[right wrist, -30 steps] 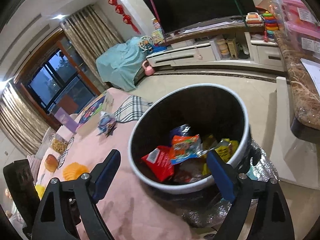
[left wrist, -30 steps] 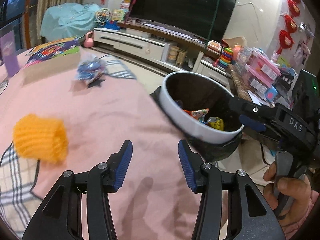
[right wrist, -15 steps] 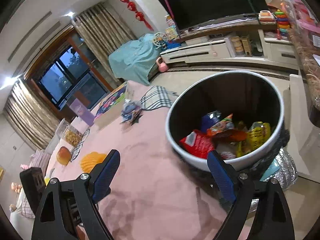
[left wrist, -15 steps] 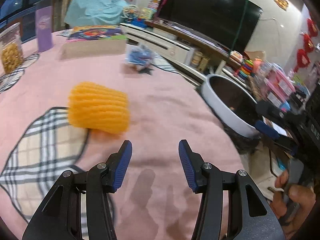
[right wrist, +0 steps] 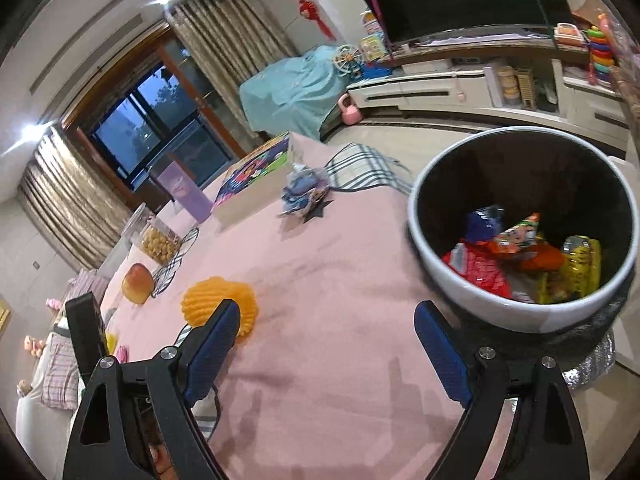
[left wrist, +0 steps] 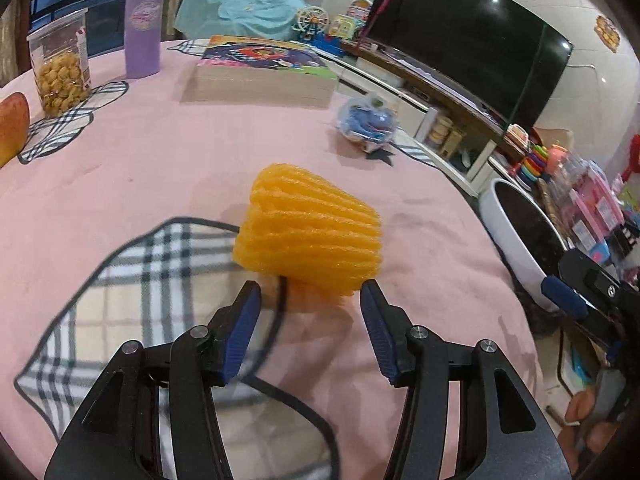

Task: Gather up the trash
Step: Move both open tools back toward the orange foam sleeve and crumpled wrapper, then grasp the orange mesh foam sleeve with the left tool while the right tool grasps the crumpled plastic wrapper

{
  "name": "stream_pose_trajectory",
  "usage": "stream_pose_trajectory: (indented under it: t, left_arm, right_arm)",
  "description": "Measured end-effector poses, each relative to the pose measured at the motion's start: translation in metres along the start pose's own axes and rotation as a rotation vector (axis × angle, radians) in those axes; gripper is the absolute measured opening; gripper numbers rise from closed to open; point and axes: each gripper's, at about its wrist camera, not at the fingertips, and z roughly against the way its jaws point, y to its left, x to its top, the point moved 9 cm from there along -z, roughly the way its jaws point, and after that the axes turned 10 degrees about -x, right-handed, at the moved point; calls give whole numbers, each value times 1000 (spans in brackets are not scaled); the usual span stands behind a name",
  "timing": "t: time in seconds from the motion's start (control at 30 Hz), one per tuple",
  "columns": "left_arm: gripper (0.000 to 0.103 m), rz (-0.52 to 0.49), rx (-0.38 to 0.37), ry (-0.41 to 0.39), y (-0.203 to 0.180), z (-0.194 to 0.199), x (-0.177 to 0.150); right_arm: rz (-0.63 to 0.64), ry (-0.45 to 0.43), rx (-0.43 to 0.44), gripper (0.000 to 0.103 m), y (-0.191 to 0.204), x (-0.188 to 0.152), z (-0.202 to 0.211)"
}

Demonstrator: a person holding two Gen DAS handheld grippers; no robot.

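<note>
Orange foam net: ribbed, spongy, matt; tablecloth: soft pink fleece-like cloth with woven-look plaid patches; bin: smooth glossy white wall, dark inside, holding shiny crinkled foil wrappers; left gripper: matt black plastic, ridged blue pads, bright metal pins.

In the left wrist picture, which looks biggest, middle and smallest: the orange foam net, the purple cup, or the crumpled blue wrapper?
1. Orange ribbed foam net, though it lies nearest the camera.
2. Tall purple plastic cup.
3. Crumpled blue plastic wrapper.
</note>
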Motion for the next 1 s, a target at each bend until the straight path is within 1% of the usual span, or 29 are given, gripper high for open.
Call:
stream_pose_trajectory:
  t: [0.17,0.3,0.43,0.5,0.57,0.63,0.73,0.83,1.0]
  left_arm:
    - [52,41,32,-32,26,4,20]
    - [52,57,50,-40,43,3,31]
    - [52,69,57,-47,56,3,35]
    - [52,80,47,-49,61,2,36]
    - [52,87,26,-50,64,1,36]
    - [55,87,4,-49,63,0,37]
    - [59,87,0,-44,63,-5,39]
    - [60,94,-4,-44,63,-11,45]
    - [60,93,9,-47,62,-23,57]
  right_arm:
    - [29,11,10,90,14,0,-11]
    - [45,18,16,90,25,2,-24]
    - [56,29,22,90,35,6,-41]
    - [67,30,26,90,41,10,-51]
    - [81,32,26,90,47,15,-63]
    - [86,38,19,90,51,20,-77]
    - [79,47,6,90,51,31,-100]
    - [82,57,-10,90,49,43,-120]
    - [87,81,-32,90,47,58,-152]
